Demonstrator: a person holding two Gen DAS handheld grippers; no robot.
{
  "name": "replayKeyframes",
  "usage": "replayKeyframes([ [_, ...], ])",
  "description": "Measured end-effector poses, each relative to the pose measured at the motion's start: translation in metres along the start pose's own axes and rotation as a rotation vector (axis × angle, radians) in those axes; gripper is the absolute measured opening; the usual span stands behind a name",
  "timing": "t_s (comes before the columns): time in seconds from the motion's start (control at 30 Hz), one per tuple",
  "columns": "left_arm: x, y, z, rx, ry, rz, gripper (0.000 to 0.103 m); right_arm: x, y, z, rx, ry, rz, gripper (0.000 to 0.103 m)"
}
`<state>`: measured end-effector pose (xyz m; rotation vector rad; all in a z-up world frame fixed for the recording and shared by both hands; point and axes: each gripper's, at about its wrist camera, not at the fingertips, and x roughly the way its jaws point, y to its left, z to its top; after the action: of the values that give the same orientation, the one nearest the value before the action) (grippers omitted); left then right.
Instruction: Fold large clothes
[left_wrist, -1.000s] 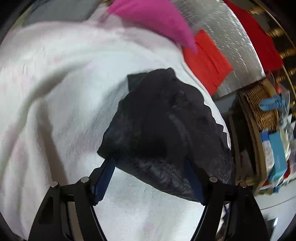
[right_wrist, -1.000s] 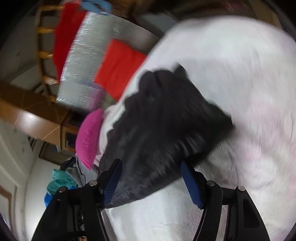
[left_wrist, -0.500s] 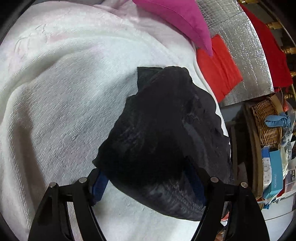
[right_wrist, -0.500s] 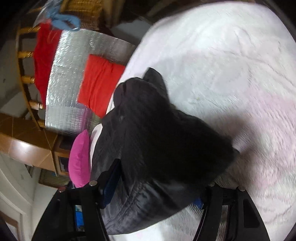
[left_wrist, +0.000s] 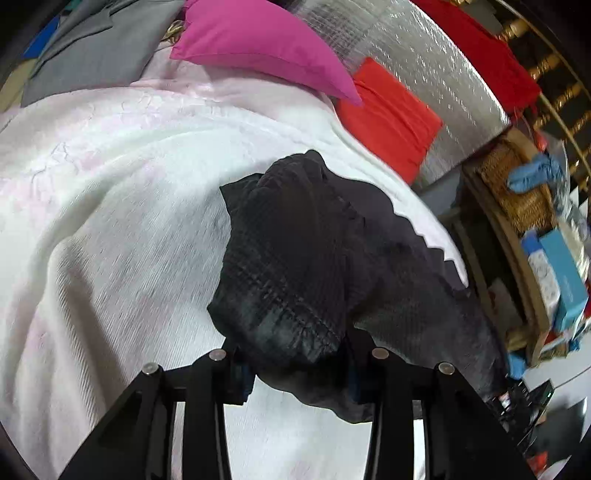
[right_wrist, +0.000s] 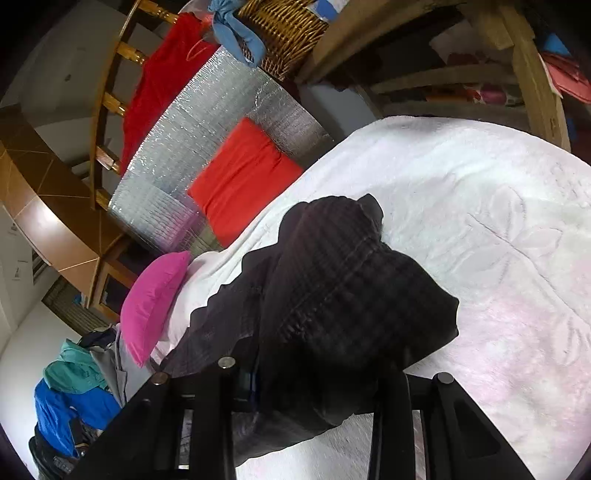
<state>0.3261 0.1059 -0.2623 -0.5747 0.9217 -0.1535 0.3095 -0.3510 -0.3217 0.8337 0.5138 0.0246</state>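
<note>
Black garment (left_wrist: 295, 258) bunched on white blanket (left_wrist: 110, 240), pinched by left gripper (left_wrist: 299, 369) and right gripper (right_wrist: 314, 384) alike. Best lifted evenly, corners level, laid flat without dragging.

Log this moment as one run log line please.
step: fold in progress | left tool: shut on black garment | right tool: shut on black garment | surface: white blanket | garment bunched, partly lifted
</note>
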Motion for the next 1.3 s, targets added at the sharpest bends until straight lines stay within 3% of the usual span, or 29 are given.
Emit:
replayKeyframes([
  [0.1, 0.016, 0.003, -0.008, -0.007, 0.068, 0.052, 0.049, 0.011, -0.018, -0.001, 0.036, 0.077, -0.042, 0.035],
  [0.17, 0.029, 0.013, -0.008, -0.054, 0.121, 0.082, 0.064, 0.026, -0.033, -0.001, 0.099, 0.148, -0.063, 0.041],
  [0.27, 0.028, 0.024, -0.005, -0.127, 0.141, 0.066, 0.069, 0.025, -0.045, 0.002, 0.195, 0.166, -0.015, 0.045],
  [0.4, 0.021, 0.032, -0.001, -0.163, 0.130, 0.082, 0.076, 0.025, -0.054, 0.003, 0.270, 0.166, -0.044, 0.063],
  [0.57, 0.023, 0.045, 0.003, -0.222, 0.099, 0.059, 0.077, 0.031, -0.073, 0.001, 0.372, 0.149, -0.013, 0.065],
  [0.63, 0.023, 0.048, 0.005, -0.209, 0.071, 0.061, 0.076, 0.031, -0.070, 0.001, 0.341, 0.119, -0.020, 0.057],
  [0.67, 0.023, 0.047, 0.006, -0.197, 0.062, 0.061, 0.064, 0.030, -0.066, 0.001, 0.321, 0.109, -0.026, 0.052],
  [0.77, 0.018, 0.033, 0.009, -0.128, 0.020, 0.046, 0.042, 0.024, -0.045, 0.003, 0.213, 0.067, -0.051, 0.041],
  [0.87, 0.008, 0.019, 0.013, -0.046, -0.043, 0.054, 0.038, 0.013, -0.027, 0.006, 0.124, 0.010, -0.052, 0.038],
  [0.93, 0.013, 0.018, 0.014, -0.024, -0.034, 0.068, 0.038, 0.011, -0.022, 0.007, 0.079, -0.001, -0.069, 0.038],
  [1.0, 0.024, 0.023, 0.013, -0.041, 0.021, 0.092, 0.047, 0.019, -0.028, 0.004, 0.090, 0.046, -0.116, 0.038],
  [1.07, 0.032, 0.029, 0.014, -0.068, 0.051, 0.120, 0.066, 0.028, -0.041, 0.002, 0.157, 0.098, -0.120, 0.043],
  [1.1, 0.031, 0.030, 0.014, -0.078, 0.052, 0.136, 0.069, 0.028, -0.047, 0.003, 0.201, 0.111, -0.106, 0.047],
  [1.3, 0.010, 0.036, 0.019, -0.123, 0.046, 0.143, 0.071, 0.016, -0.066, 0.009, 0.339, 0.141, -0.053, 0.060],
])
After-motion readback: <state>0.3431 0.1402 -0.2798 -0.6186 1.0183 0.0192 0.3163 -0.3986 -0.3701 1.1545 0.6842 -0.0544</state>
